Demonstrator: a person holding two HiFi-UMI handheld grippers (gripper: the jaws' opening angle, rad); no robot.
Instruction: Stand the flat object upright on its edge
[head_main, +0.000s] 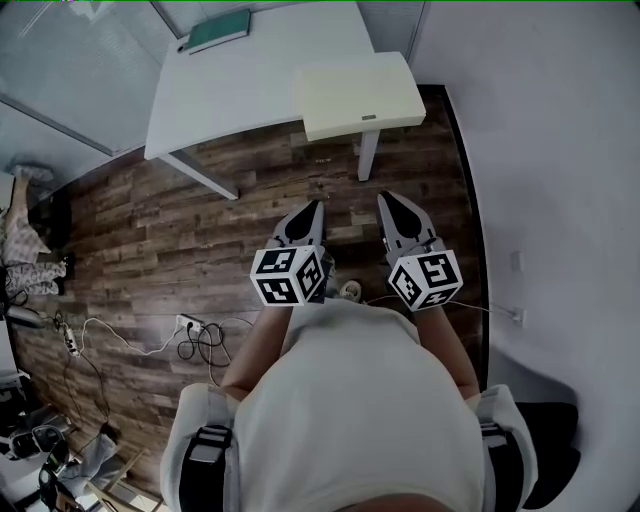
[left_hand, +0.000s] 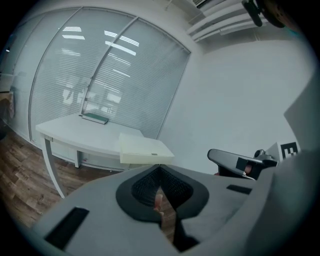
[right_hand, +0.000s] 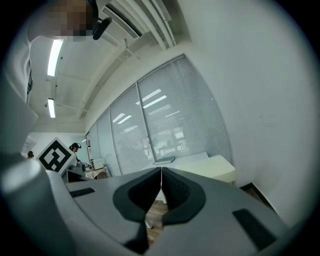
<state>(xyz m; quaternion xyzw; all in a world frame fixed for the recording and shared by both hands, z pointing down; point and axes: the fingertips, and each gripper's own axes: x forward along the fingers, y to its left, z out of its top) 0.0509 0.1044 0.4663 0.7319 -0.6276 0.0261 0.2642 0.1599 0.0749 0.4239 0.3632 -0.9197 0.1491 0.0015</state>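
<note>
A flat dark-green book (head_main: 220, 30) lies on the far end of the white table (head_main: 250, 90); it also shows in the left gripper view (left_hand: 95, 118) and the right gripper view (right_hand: 165, 160). I hold both grippers side by side in front of my chest, over the wood floor and well short of the table. My left gripper (head_main: 314, 206) has its jaws together with nothing between them (left_hand: 159, 167). My right gripper (head_main: 386, 198) is shut and empty too (right_hand: 161, 170).
A cream slab (head_main: 358, 95) sits on the table's near right corner, overhanging a table leg (head_main: 367, 155). A power strip and cables (head_main: 190, 335) lie on the floor at the left. A white wall (head_main: 540, 150) runs close on the right. Glass with blinds stands behind the table.
</note>
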